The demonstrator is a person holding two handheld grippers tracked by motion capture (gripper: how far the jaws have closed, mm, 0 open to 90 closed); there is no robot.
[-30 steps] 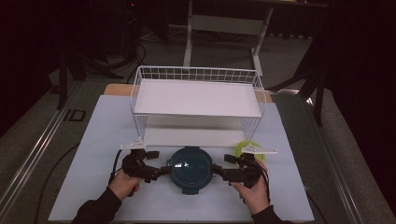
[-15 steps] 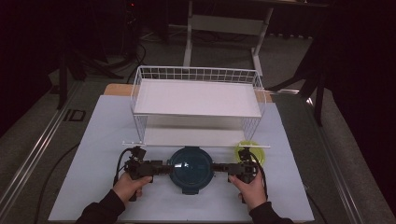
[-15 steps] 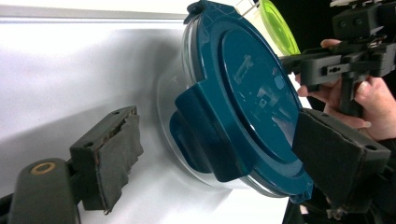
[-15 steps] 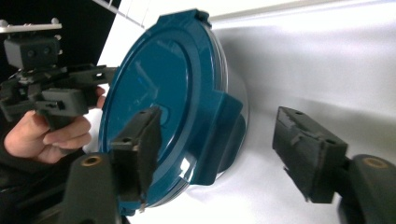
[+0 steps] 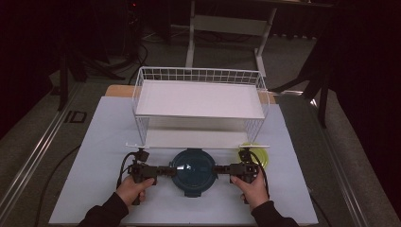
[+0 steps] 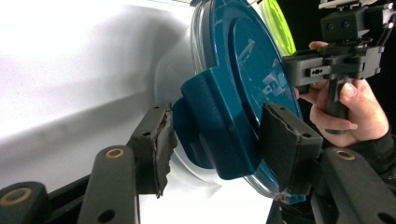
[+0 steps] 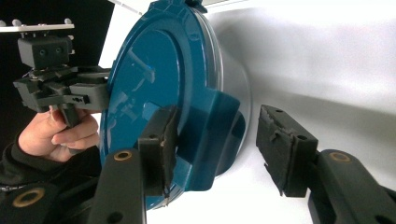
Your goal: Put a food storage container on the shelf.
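At lower centre of the high view sat a round container with a dark teal lid (image 5: 194, 165), resting on the white worktop (image 5: 94, 142) just in front of a white wire rack (image 5: 201, 101). Its lid had a clear rim and a thick latch tab on each side. The left tongs (image 6: 212, 140) and right tongs (image 7: 212, 140) each stood open astride one tab, gap showing. A yellow-green dish (image 5: 257, 155) lay beside the right hand (image 5: 250, 184).
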